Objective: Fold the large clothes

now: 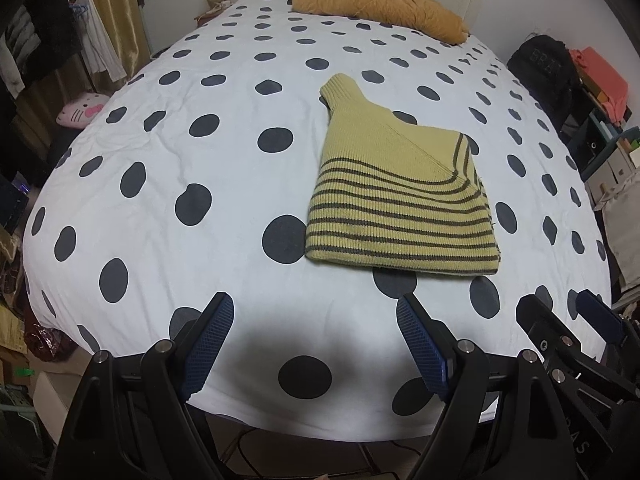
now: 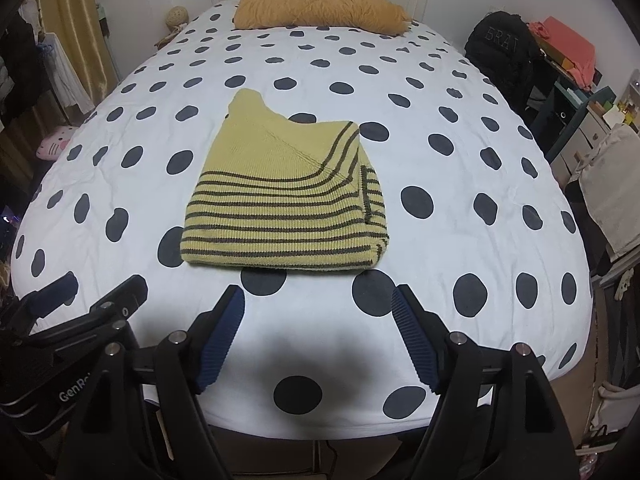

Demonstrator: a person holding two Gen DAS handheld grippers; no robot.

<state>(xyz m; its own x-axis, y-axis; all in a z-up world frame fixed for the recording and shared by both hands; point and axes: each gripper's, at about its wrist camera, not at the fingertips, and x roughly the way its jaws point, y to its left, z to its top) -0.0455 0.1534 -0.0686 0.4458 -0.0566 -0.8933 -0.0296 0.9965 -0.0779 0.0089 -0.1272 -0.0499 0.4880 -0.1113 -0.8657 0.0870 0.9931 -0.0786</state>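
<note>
At the left edge of the left wrist view, hanging clothes (image 1: 36, 40) sit in shadow and are hard to tell apart, and a pink cat-face cushion (image 1: 82, 109) shows only partly beside the bed (image 1: 160, 208), whose white cover carries dark dots. The left gripper (image 1: 316, 344) hangs over the bed's near edge with its blue-padded fingers (image 1: 212, 344) spread wide and nothing between them; its lower body runs out of the frame. Past it, toward the middle of the bed, the yellow striped sweater (image 1: 396, 208) lies folded into a compact stack, its ribbed collar or cuff sticking out at the far corner; the layers underneath are hidden, so how many folds it has cannot be told. A mustard bundle (image 1: 380, 8) lies at the head of the bed, its far side hidden. At the right edge of this view the right gripper (image 1: 560, 308) is only partly seen. In the right wrist view the right gripper (image 2: 318, 332) also hangs over the near edge, its fingers (image 2: 412, 340) likewise spread and holding nothing, well apart from the sweater (image 2: 288, 204), which lies just ahead. Further right, a black bag (image 2: 500, 56) with faint lettering stands beside the bed, and the shelves (image 2: 576, 92) behind it hold items too small to make out.
</note>
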